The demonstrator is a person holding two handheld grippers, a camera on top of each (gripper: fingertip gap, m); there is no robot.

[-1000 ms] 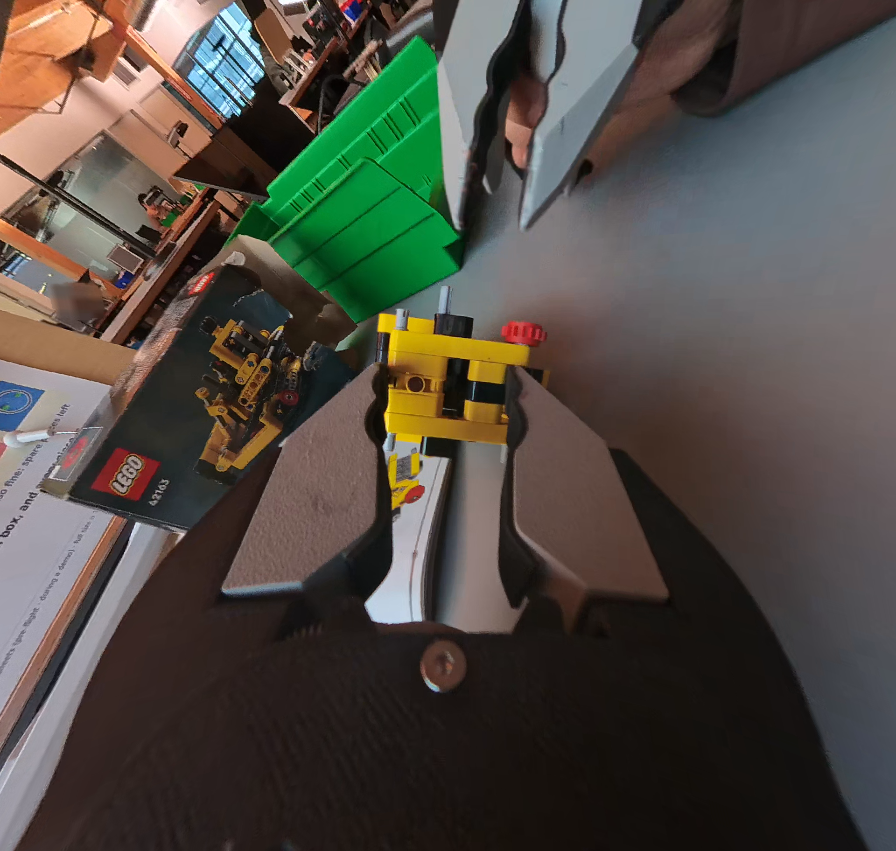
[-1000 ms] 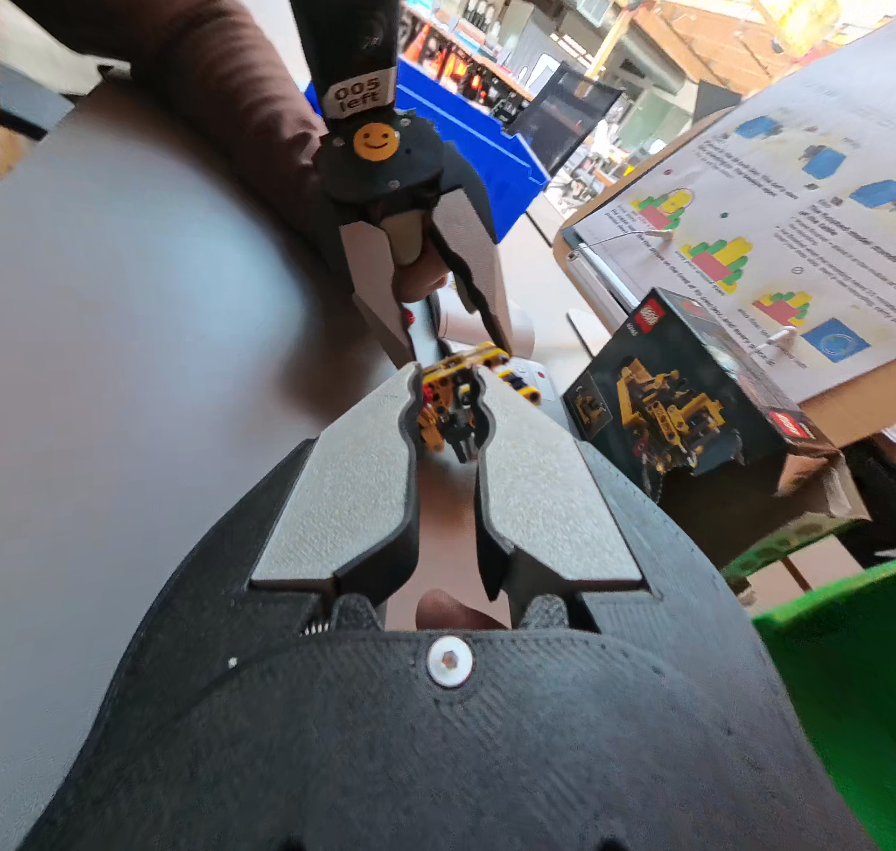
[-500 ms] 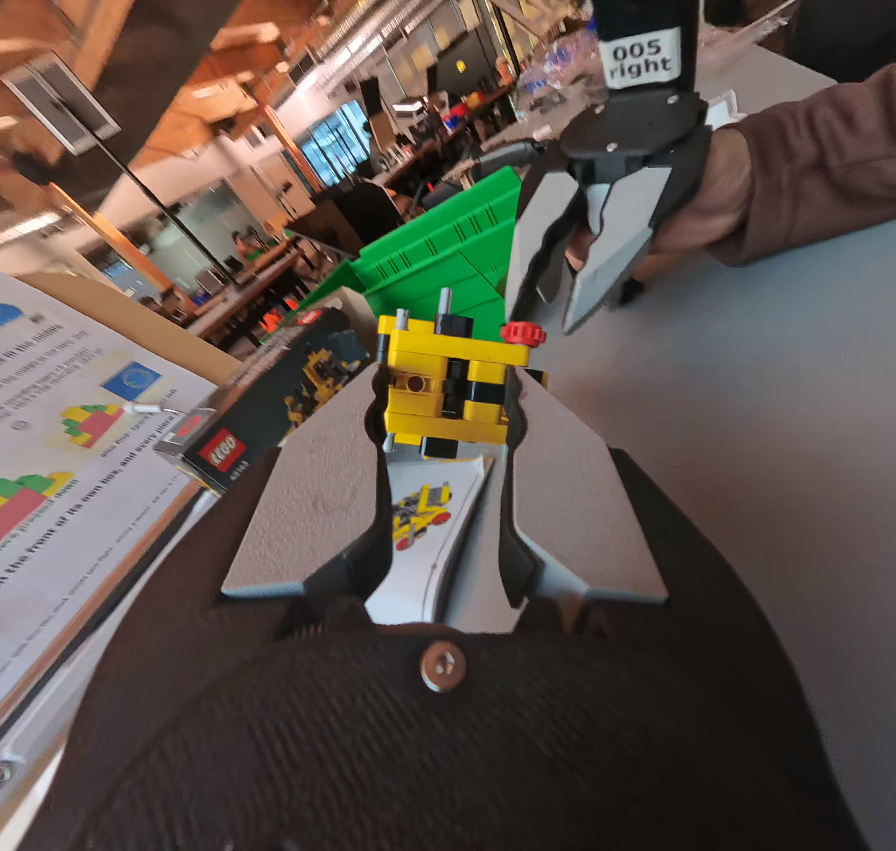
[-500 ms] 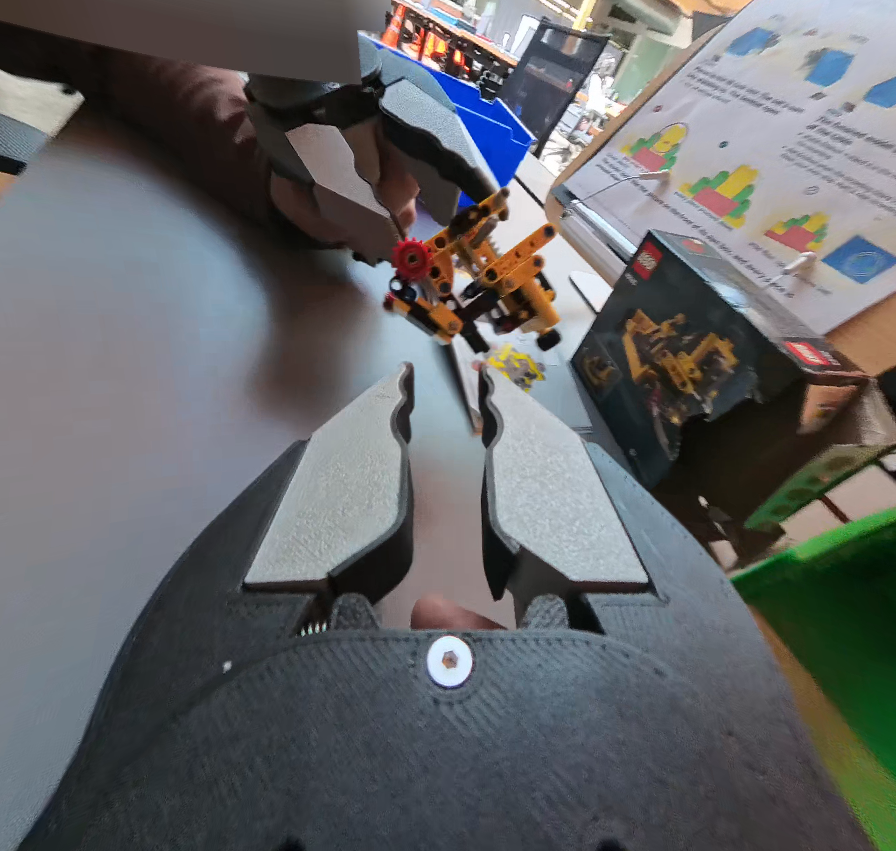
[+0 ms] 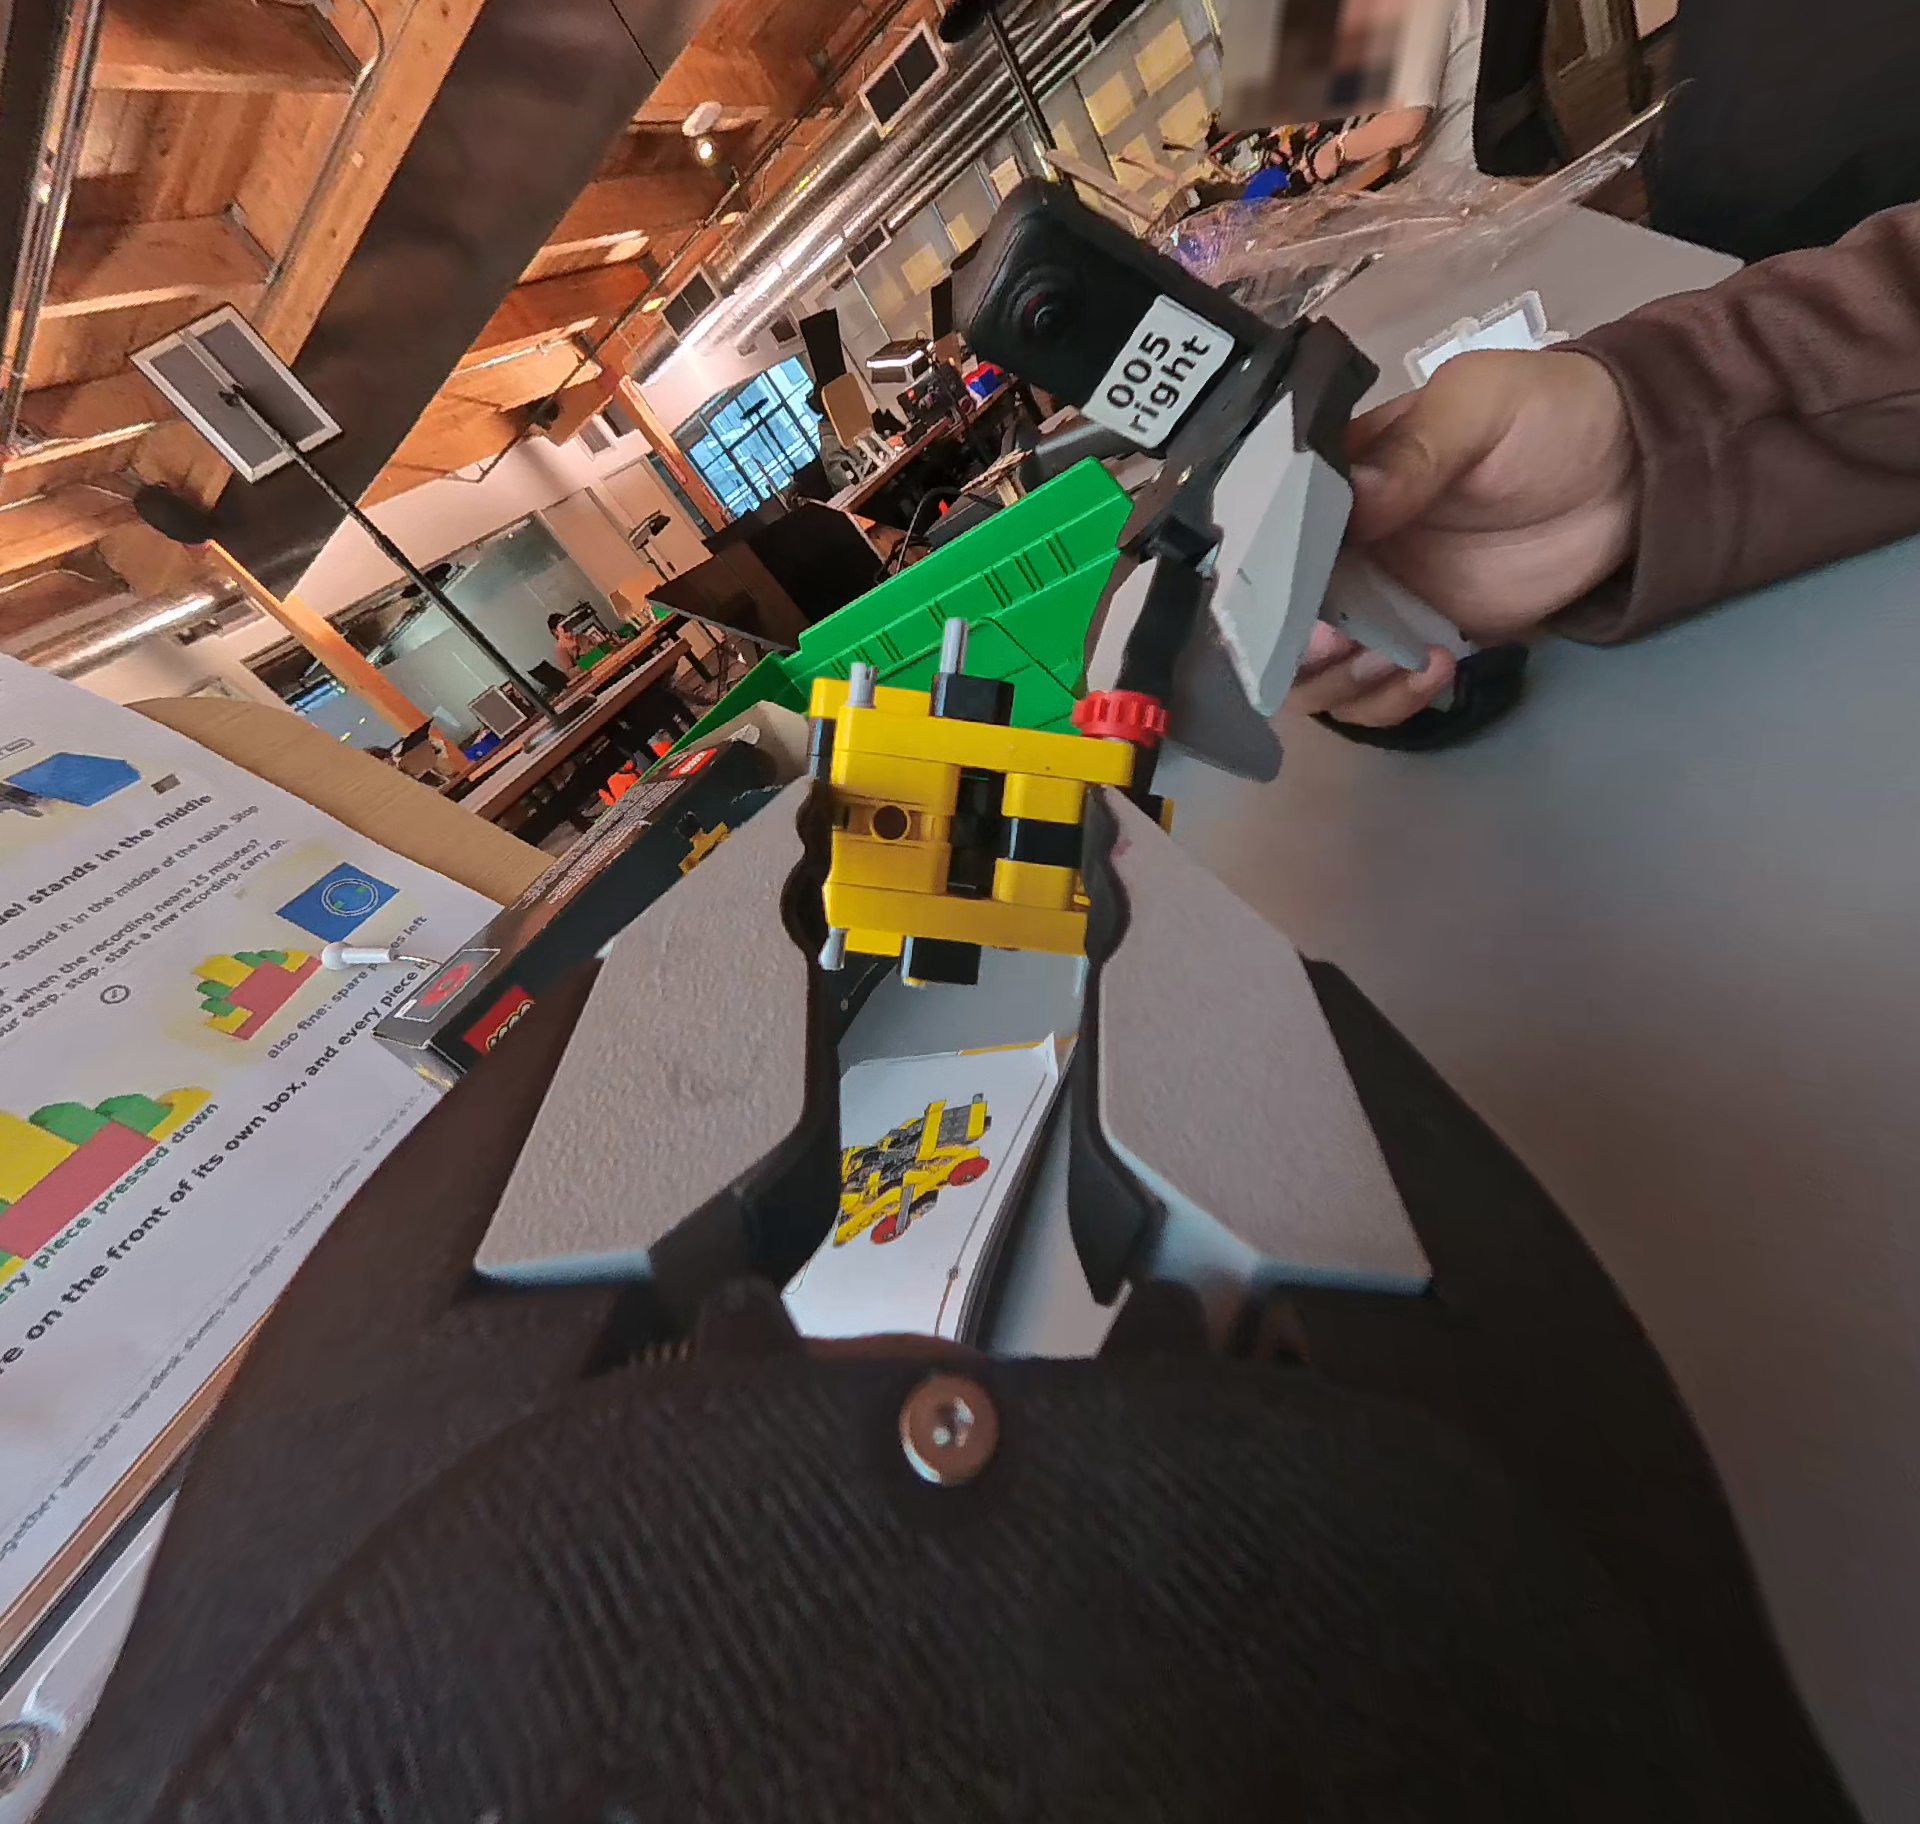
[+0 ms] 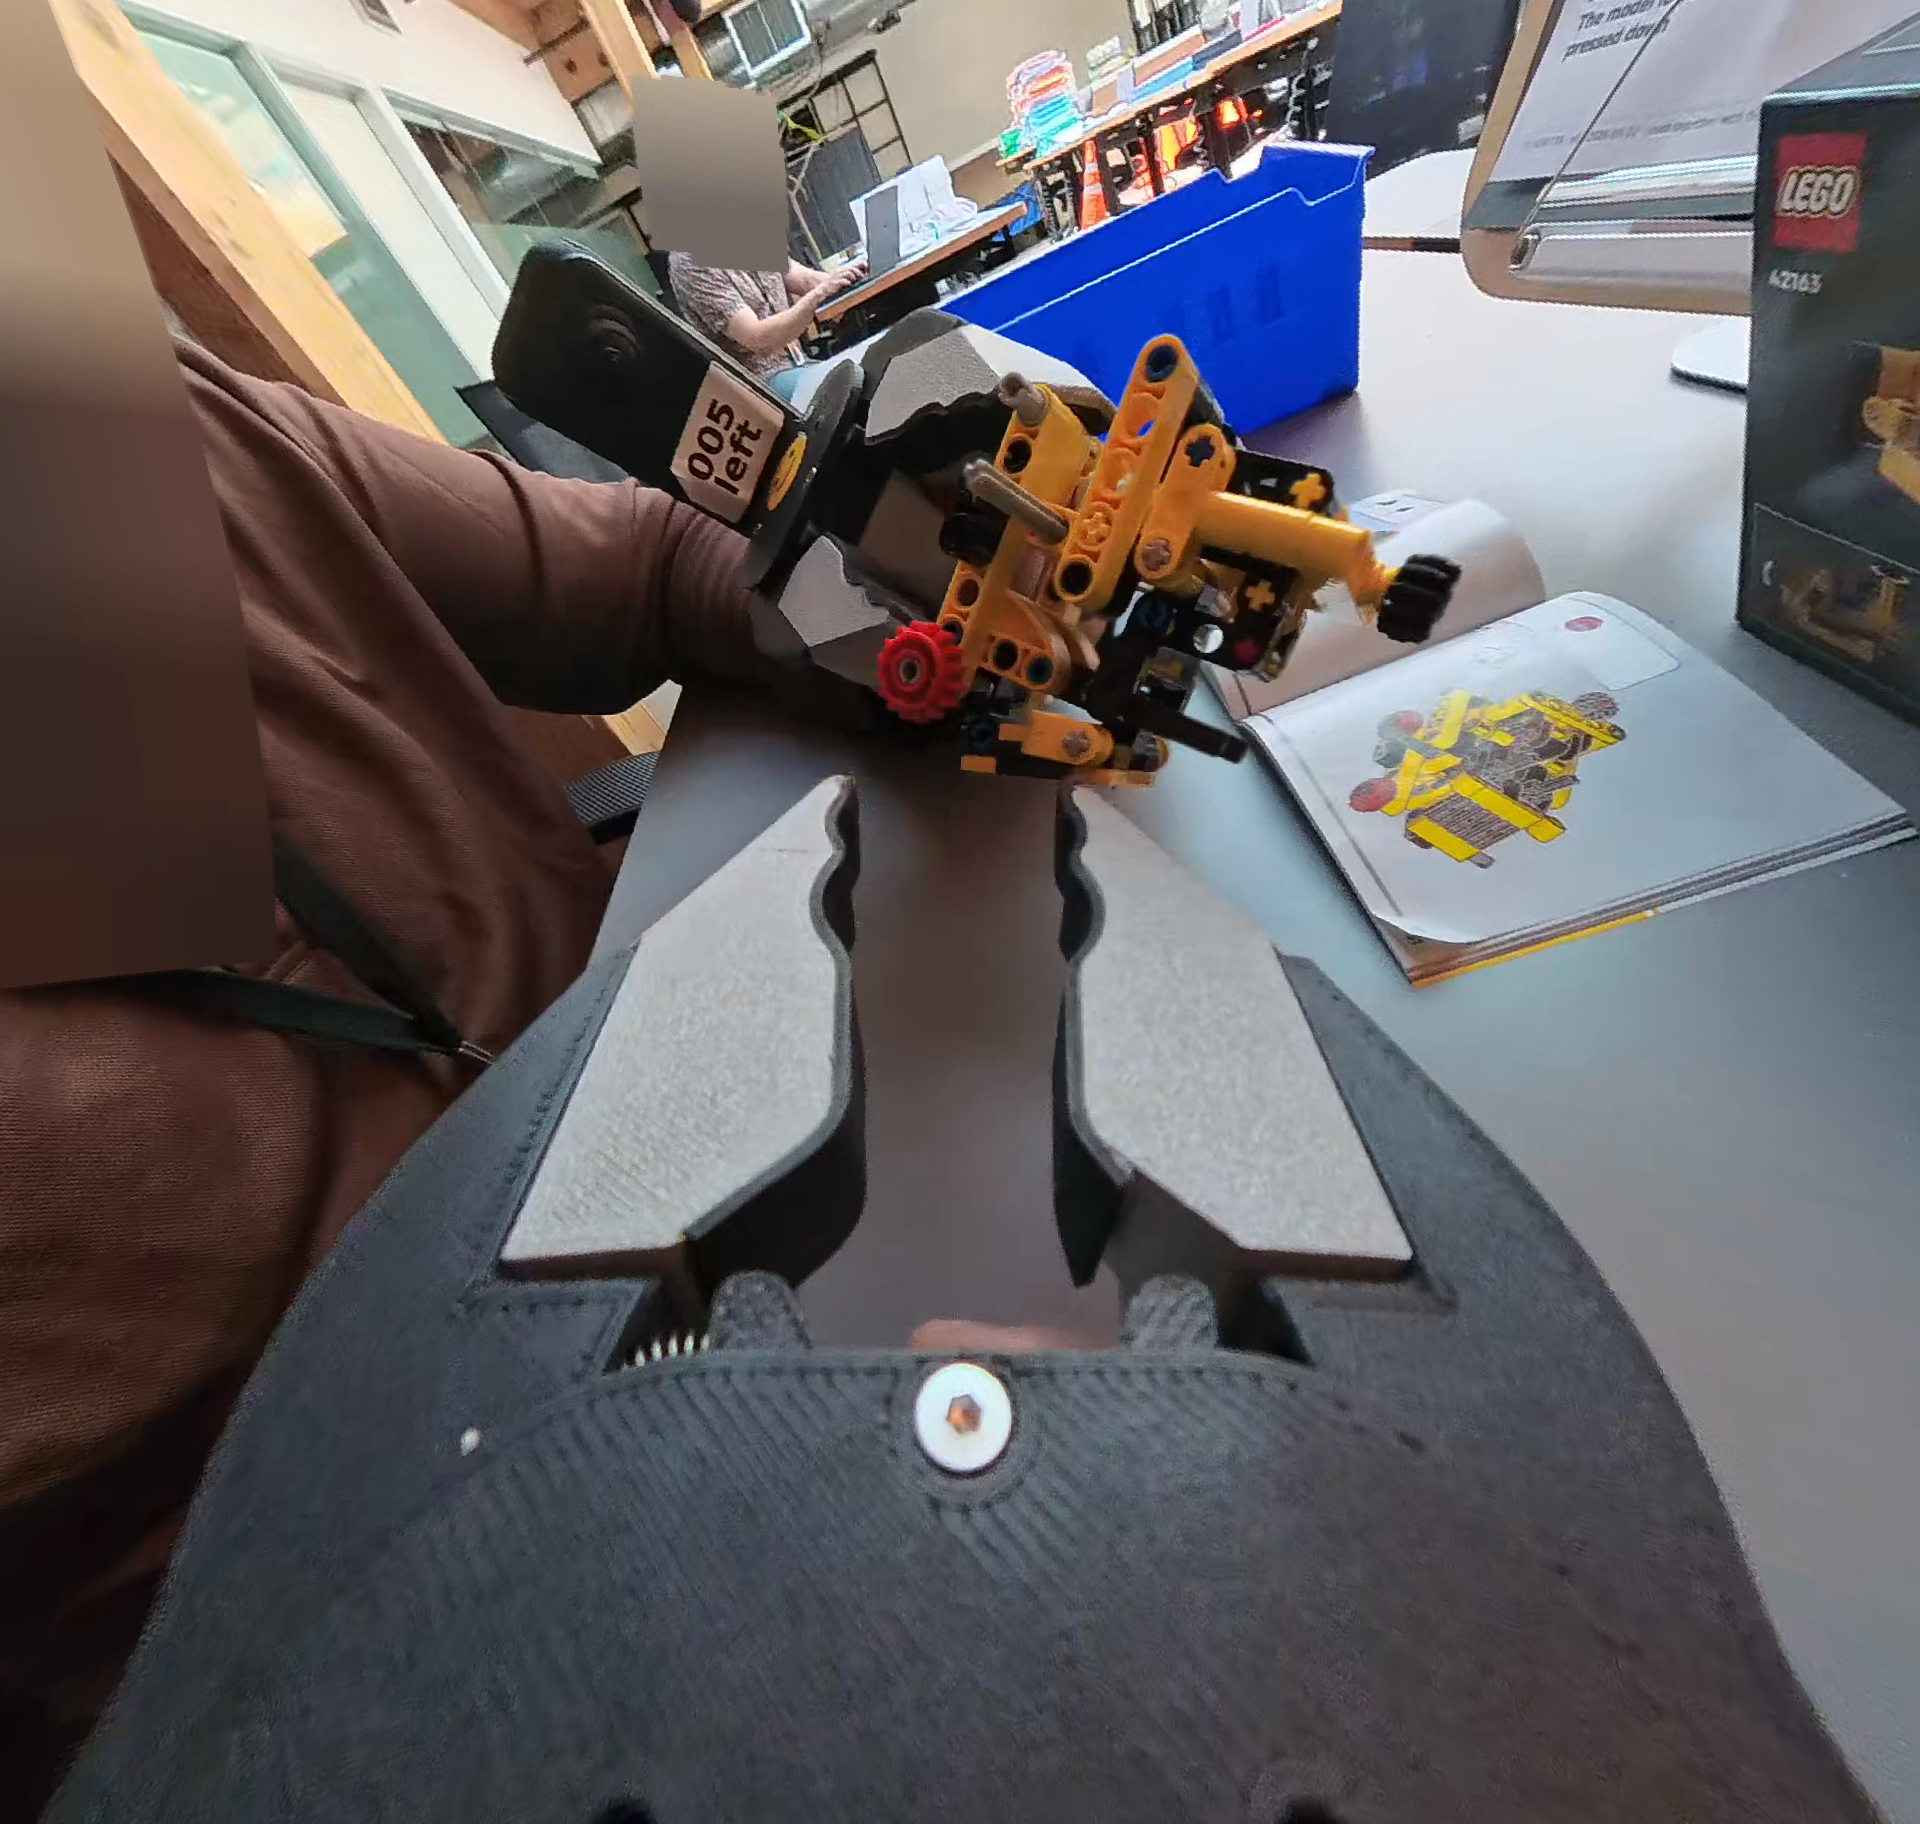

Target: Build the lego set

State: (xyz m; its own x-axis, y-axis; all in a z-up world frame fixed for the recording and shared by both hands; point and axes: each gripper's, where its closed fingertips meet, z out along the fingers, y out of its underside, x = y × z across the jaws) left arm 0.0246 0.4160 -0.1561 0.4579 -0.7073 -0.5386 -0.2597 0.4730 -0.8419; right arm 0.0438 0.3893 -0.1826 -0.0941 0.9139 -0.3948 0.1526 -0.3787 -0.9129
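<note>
My left gripper (image 5: pixel 951 839) is shut on the part-built yellow and black lego model (image 5: pixel 956 818) and holds it above the table. A red gear (image 5: pixel 1117 712) sits on the model's right side. In the right wrist view the left gripper (image 6: pixel 925 517) holds the model (image 6: pixel 1122 548) tilted, with the red gear (image 6: pixel 914 671) facing me. My right gripper (image 6: pixel 956 808) is open and empty, its tips just below the model and apart from it. It also shows in the left wrist view (image 5: pixel 1242 714), behind the model.
The open instruction booklet (image 6: pixel 1507 787) lies on the grey table (image 6: pixel 1662 1099) under the model. The dark lego box (image 6: pixel 1829 424) stands to the right. A blue bin (image 6: pixel 1195 288), a green bin (image 5: pixel 966 600) and a board with a printed sheet (image 5: pixel 156 995) stand farther off.
My right gripper has drawn back from the model and its jaws have spread wider. My left gripper has lifted and tilted the model, still shut on it.
</note>
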